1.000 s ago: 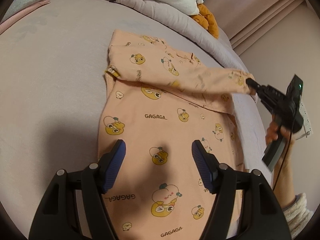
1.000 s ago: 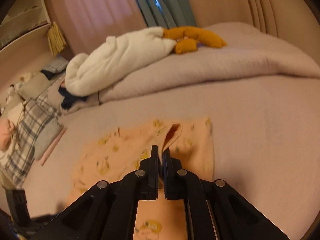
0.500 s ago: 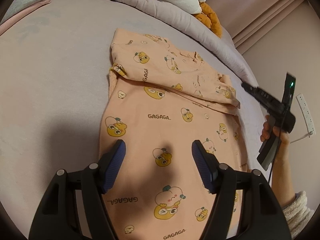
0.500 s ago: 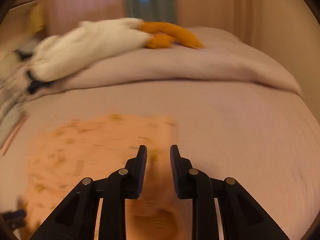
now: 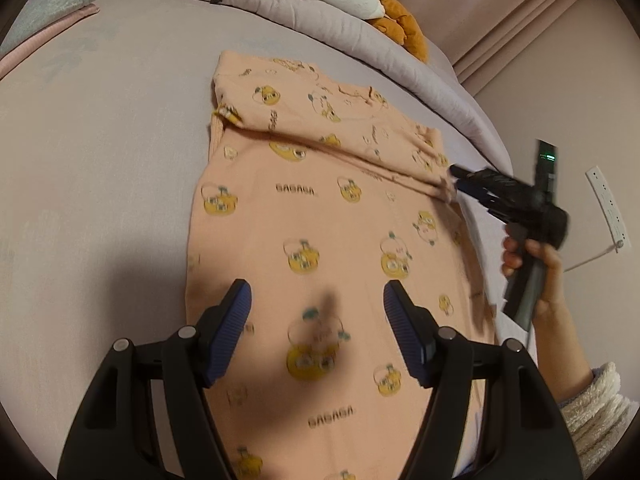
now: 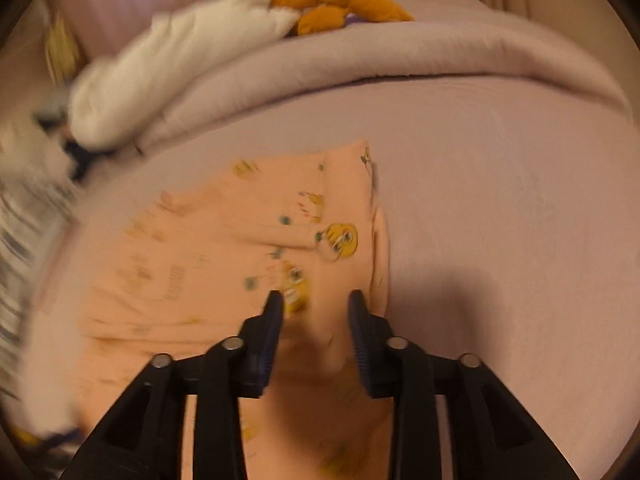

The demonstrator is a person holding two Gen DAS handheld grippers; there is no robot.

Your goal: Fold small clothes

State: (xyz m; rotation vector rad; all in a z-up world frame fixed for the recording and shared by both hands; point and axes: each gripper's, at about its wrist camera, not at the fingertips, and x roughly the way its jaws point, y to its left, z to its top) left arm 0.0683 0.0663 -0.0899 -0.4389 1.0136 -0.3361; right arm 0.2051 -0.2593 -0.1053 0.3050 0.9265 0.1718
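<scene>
Here the peach printed garment (image 5: 320, 216) lies flat on the bed (image 5: 100, 140), its long axis running from the near edge toward the piled duvet (image 5: 280, 4) at the far edge, with its top part already folded across as a band (image 5: 328, 120). The right gripper (image 6: 316, 304) sits at the garment's right edge, level with that folded band; its jaws are opening, cloth lying beneath and between them but no pad pressing on it. In the left wrist view its tip (image 5: 460, 178) just meets the end of the band. The left gripper (image 5: 316, 304) hovers over the garment's lower middle, jaws wide and empty. I judge the right hand is nearer the fold, the left nearer the hem. No container shows; a white blanket (image 6: 168, 72) and orange plush toy (image 6: 340, 4) rest on the duvet.
</scene>
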